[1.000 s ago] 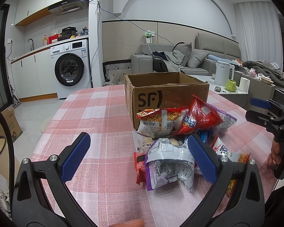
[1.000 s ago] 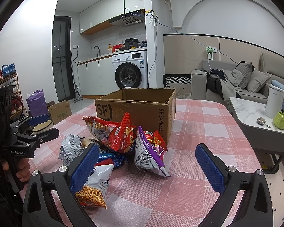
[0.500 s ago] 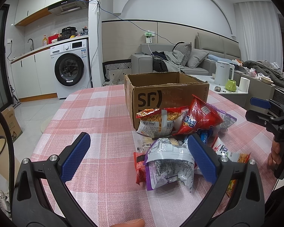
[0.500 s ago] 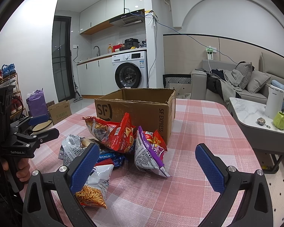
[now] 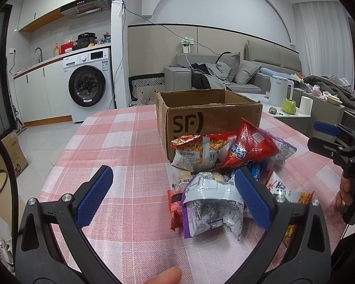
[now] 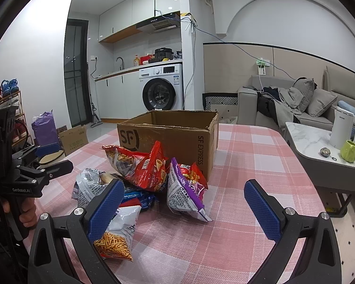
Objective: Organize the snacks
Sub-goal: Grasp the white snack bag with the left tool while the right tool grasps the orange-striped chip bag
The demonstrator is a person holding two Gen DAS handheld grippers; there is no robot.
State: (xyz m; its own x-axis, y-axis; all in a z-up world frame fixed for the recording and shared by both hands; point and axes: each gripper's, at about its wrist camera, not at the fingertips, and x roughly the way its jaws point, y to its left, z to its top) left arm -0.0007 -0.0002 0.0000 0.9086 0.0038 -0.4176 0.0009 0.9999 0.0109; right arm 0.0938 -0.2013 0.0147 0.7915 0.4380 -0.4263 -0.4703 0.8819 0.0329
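- Left black gripper with blue ribbed pads (image 5: 172,196): jaws spread wide, nothing between them, held low over the near table edge. It appears poised ahead of a first pick, aimed at the heap.
- Right black gripper with blue ribbed pads (image 6: 184,209): likewise spread and empty, hovering on the far side of the heap, well apart from the left one.
- Pink-and-white checked tablecloth (image 5: 130,142): covers the table; bears every item below.
- Silver-and-purple crinkled foil snack bag (image 5: 213,210): nearest to the left gripper, lying flat, likely the easiest first grab.
- White bag printed with orange noodle sticks (image 6: 118,234): lies flat at the heap's near edge, just under the right gripper's left pad.
- Purple-edged silver bag (image 6: 184,191): propped half upright.
- Glossy red puffed crisp bag (image 5: 250,149): leans against the carton, atop the pile.
- Heap overall: loose, overlapping, all outside the carton; sorting looks unstarted.
- Brown open-topped cardboard carton marked SF (image 5: 208,118): stands just behind the heap, flaps open, presumably the destination. Its inside is hidden.
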